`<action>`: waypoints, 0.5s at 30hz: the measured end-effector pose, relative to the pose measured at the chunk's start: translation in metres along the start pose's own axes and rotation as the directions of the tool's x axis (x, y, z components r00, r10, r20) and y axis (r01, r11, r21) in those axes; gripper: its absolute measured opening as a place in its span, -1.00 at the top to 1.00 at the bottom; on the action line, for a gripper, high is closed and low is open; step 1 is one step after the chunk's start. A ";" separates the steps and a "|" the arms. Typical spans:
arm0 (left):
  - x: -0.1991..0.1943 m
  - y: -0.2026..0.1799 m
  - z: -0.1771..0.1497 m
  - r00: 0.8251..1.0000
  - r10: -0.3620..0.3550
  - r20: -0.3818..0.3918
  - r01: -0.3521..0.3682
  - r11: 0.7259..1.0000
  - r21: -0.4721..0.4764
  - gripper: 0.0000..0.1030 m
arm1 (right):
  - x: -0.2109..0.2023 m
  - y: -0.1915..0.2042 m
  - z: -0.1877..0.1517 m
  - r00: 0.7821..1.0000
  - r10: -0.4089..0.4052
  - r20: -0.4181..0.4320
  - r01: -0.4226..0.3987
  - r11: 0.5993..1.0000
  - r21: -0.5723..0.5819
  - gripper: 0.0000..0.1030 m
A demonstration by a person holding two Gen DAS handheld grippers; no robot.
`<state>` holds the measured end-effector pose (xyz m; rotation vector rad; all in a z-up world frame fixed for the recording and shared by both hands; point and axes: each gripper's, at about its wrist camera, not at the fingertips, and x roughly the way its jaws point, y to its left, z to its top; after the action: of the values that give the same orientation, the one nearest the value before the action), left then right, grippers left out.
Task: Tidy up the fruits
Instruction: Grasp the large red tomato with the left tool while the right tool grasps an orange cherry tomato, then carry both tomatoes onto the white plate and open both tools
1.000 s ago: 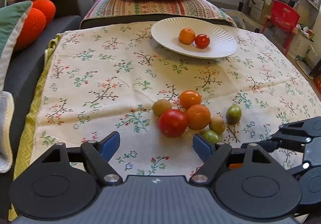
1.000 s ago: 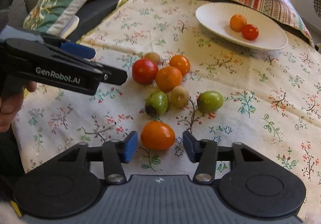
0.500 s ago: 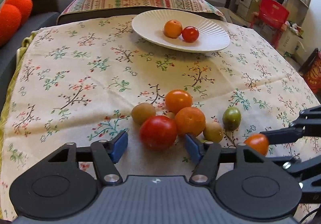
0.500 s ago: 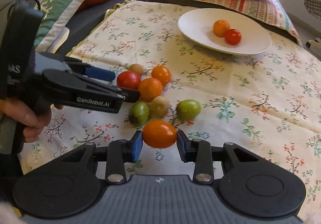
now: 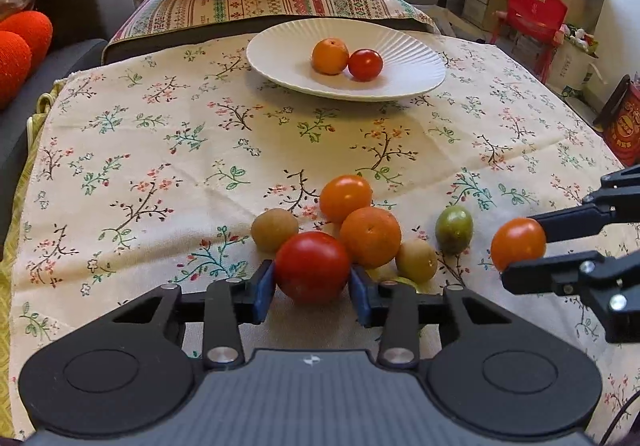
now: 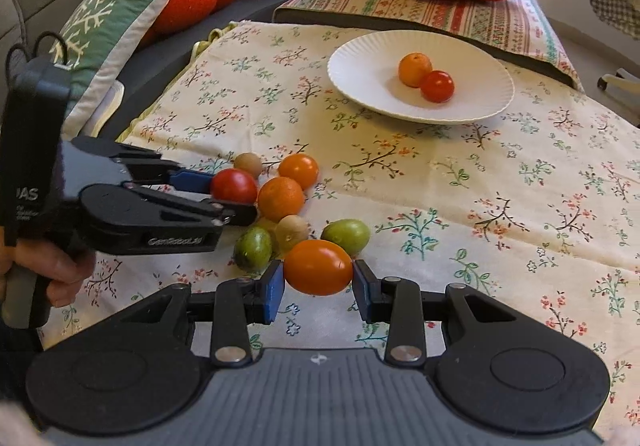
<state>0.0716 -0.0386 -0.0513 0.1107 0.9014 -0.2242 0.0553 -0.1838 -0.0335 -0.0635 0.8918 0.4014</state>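
A: Where do things stand?

B: The left gripper (image 5: pixel 312 288) has just been closing, and its blue pads now sit against both sides of the red tomato (image 5: pixel 313 267), low in the centre of the left wrist view. The tomato seems to rest on the floral cloth (image 5: pixel 160 150) over the table, touching the orange fruit (image 5: pixel 370 237) behind it.

A: And the right?

B: The right gripper (image 6: pixel 319 288) is pinching an orange tomato (image 6: pixel 318 267), low centre in its own view and at the right edge of the left view, apparently lifted clear of the cloth.

A: Where should they go?

B: I'd judge the white plate (image 5: pixel 276 62) in the upper centre, which holds 2 fruits already: 1 orange (image 5: pixel 330 56) and 1 red (image 5: pixel 365 64).

A: How to do the lift well?

B: Hold the squeeze gentle, since tomato skin likely bruises or slips. Raise the red tomato straight up before moving toward the plate, so it doesn't nudge the orange fruit or the brownish one (image 5: pixel 274 229) at its left and set the pile rolling. Set each down on a bare part of the plate, low, then release.
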 end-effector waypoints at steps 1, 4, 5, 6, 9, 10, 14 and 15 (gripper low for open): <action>-0.003 -0.001 0.001 1.000 0.000 0.005 0.000 1.000 0.001 0.54 | 0.000 -0.001 0.001 1.000 0.000 0.001 0.000 1.000 0.003 0.35; -0.012 -0.002 0.003 0.999 -0.012 0.030 0.012 1.000 0.004 0.54 | -0.002 -0.002 0.002 1.000 0.000 0.009 0.000 1.000 0.007 0.35; -0.015 -0.003 0.004 0.999 -0.013 0.036 0.013 1.000 0.007 0.54 | -0.003 -0.003 0.002 1.000 0.000 0.012 0.000 1.000 0.009 0.35; -0.016 -0.003 0.004 0.999 -0.014 0.038 0.013 1.000 0.009 0.54 | -0.003 -0.003 0.002 1.000 -0.001 0.014 0.001 1.000 0.009 0.35; -0.017 -0.002 0.005 0.999 -0.011 0.042 0.010 1.000 0.008 0.54 | -0.003 -0.005 0.003 1.000 -0.006 0.014 0.006 1.000 0.013 0.35; -0.017 -0.002 0.005 0.999 -0.008 0.044 0.007 1.000 0.009 0.54 | -0.003 -0.006 0.003 1.000 -0.006 0.015 0.006 1.000 0.015 0.35; -0.020 -0.001 0.007 0.999 -0.001 0.048 0.001 1.000 0.010 0.54 | -0.005 -0.010 0.004 1.000 -0.002 0.018 0.002 1.000 0.031 0.35; -0.022 0.000 0.008 0.999 0.000 0.053 0.000 1.000 0.007 0.54 | -0.006 -0.011 0.004 1.000 -0.001 0.020 0.000 0.999 0.036 0.35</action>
<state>0.0642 -0.0371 -0.0288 0.1110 0.8475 -0.2298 0.0592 -0.1950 -0.0272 -0.0267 0.8785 0.3845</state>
